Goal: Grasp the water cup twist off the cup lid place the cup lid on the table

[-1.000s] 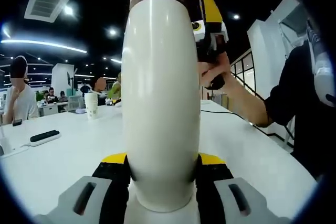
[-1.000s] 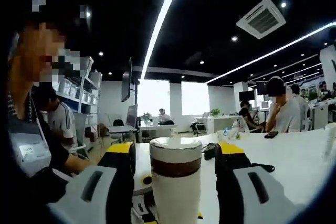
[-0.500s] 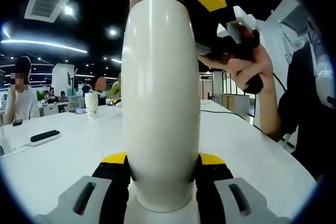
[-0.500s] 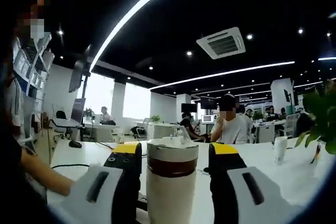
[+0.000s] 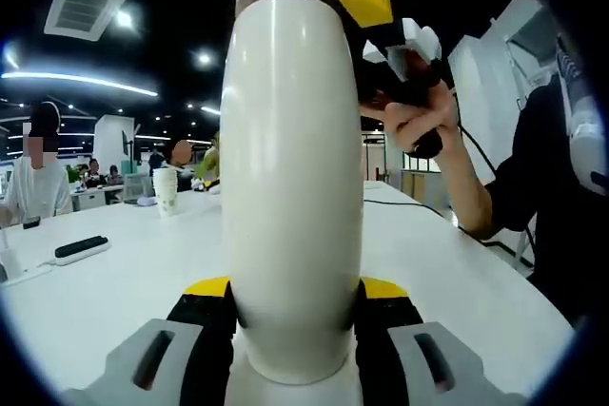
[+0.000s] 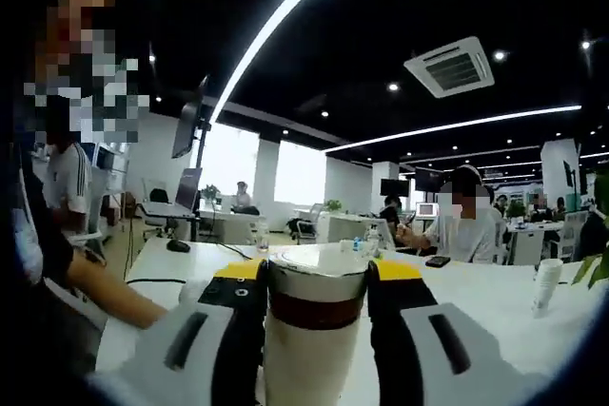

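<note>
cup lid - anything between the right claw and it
Nothing visible. The right claw already has a jaw on each side of the cup lid, while the left claw holds the water cup.

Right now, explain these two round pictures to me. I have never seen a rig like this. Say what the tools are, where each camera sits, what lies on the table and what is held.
There is no robot here. A person holds a hand-held gripper in each hand, and a fisheye camera rides on each one, looking along its two fingers.

In the left gripper view, the left gripper clamps the body of a tall cream cup that stands upright. The right gripper comes in at the top, beside the lid.

In the right gripper view, that gripper's yellow-tipped fingers close on the lid, above a brown band.

On the white table lie a paper cup and a dark flat device. People sit in the office behind.
</note>
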